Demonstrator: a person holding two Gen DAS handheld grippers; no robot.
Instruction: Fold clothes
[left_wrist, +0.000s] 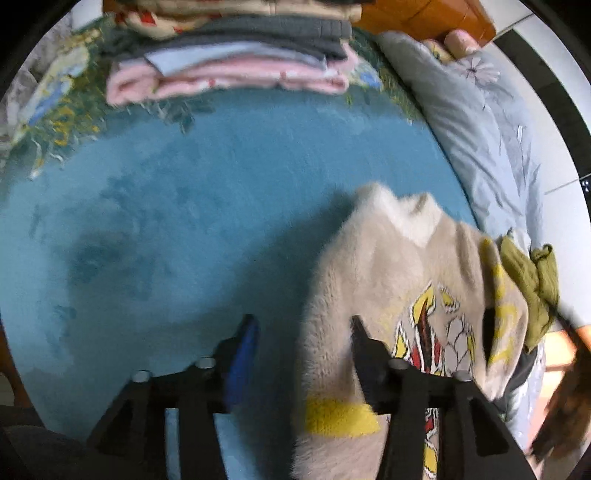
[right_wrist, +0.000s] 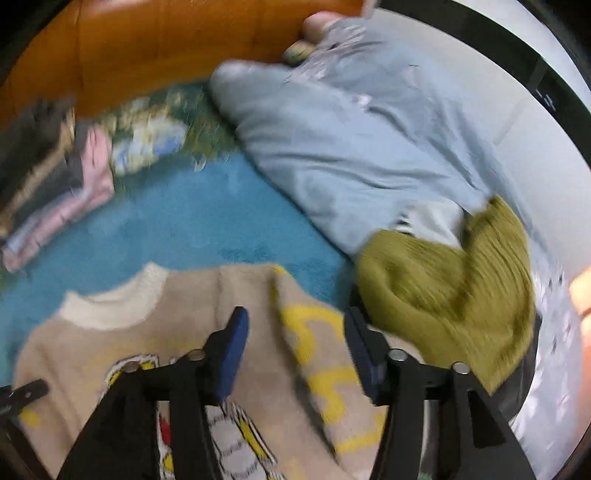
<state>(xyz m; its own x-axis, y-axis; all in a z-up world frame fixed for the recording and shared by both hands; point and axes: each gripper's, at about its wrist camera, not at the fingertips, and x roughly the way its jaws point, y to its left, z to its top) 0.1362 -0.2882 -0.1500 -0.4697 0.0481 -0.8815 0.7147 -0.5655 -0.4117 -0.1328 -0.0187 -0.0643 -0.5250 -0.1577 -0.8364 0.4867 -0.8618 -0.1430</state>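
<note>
A beige fuzzy sweater with a white collar and a yellow, red and grey print lies on the blue blanket; it also shows in the right wrist view. My left gripper is open, its jaws wide apart over the sweater's left side, its right finger over the fabric. My right gripper is open above the sweater's yellow-patterned sleeve. Neither holds anything. An olive green knit garment lies to the right of the sweater, and it appears in the left wrist view.
A stack of folded clothes, pink, grey and cream, sits at the far side of the blanket, and shows at left in the right wrist view. A light blue duvet is bunched along the right. An orange wooden headboard stands behind.
</note>
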